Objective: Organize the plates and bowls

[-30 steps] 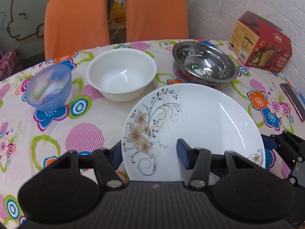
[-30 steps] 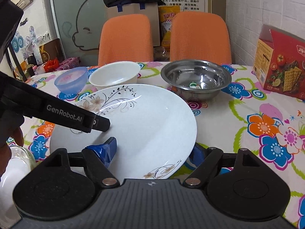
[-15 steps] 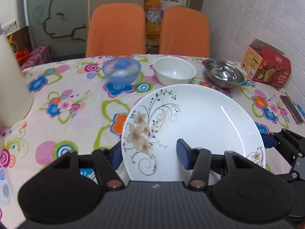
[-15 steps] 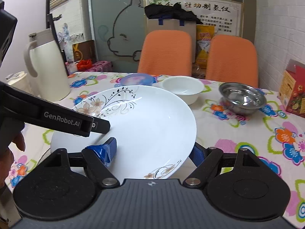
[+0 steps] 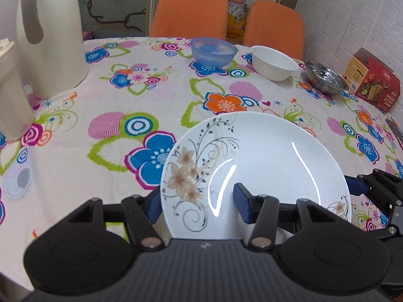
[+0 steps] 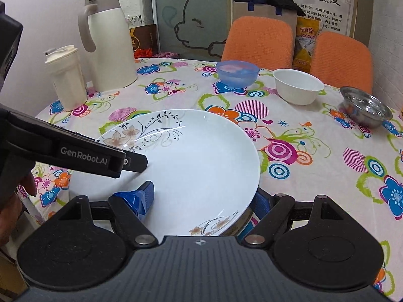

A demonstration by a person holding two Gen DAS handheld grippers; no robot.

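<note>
I hold the plate (image 5: 254,166) off the worktop (image 5: 156,95), left gripper (image 5: 199,202) jaws pinching its 6 o'clock rim, right gripper (image 6: 201,197) pinching the rim too. Glazed, stiff, breakable, likely slippery: grip rim only. Bowls (image 6: 297,85) sit at 1 o'clock.

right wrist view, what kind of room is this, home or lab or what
Probably a dining corner in a small office or clinic, not a lab: a round table with a floral cloth, two orange chairs, a thermos jug, and a Chinese wall notice.

Even indoor light; curved glare streaks on plate (image 5: 264,156); fisheye bending, dark corners; sharp focus.
</note>
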